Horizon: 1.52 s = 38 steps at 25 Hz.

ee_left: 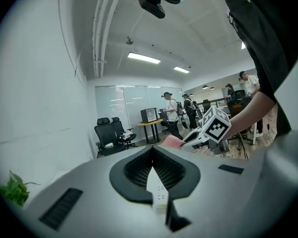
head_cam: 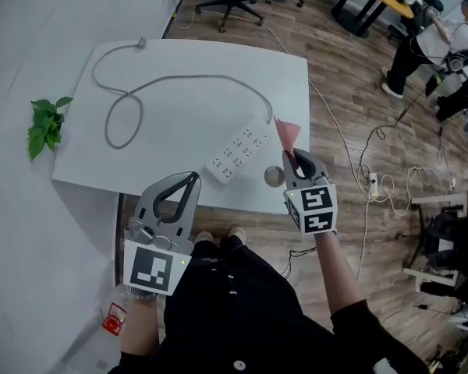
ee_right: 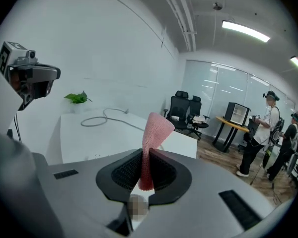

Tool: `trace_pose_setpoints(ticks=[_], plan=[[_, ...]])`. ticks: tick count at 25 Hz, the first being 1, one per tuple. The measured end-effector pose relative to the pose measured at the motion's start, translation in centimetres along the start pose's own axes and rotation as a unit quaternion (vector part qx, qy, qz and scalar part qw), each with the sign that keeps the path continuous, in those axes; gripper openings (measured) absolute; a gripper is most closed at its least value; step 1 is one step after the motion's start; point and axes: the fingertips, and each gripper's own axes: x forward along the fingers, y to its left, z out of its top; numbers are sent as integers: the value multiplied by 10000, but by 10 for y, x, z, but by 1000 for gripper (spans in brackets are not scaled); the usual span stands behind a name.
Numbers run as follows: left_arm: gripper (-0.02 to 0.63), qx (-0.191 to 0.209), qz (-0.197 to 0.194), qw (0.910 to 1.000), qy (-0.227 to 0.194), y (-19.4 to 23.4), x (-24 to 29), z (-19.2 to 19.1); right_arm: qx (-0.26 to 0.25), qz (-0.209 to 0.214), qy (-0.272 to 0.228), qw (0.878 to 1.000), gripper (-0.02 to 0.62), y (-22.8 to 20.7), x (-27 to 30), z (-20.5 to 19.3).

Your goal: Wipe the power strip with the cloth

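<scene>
The left gripper (head_cam: 193,179), jaws pressed together on nothing, hovers at the front edge of the surface (head_cam: 179,123). The right gripper (head_cam: 292,157) pinches the cloth (head_cam: 287,133) by one end. Just beyond, the power strip (head_cam: 238,154) lies loose near that edge. Unsteadied, a wipe might shove it, dragging its cable (head_cam: 218,75).

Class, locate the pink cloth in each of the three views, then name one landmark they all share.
Head view: pink cloth, right of centre.
Left gripper view: cloth just right of centre.
Right gripper view: cloth centre, clamped between the jaws.
Shared landmark: the green plant.
</scene>
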Motion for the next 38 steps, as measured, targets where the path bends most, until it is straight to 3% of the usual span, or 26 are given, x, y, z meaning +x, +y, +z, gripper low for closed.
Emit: trace_pose_setpoints(ticks=[12,25,38], plan=[[15,-57,390,9991,182,4,-9,-4,244,63,520,9983,49,-26,51,-30],[14,-103,625,9974,344,5,-21,-12,-58,163,1398,9900,49,-34,96,-94],[14,-181,652,9969,399,3,-21,-16,169,306,1454,9888,49,-19,110,-97]])
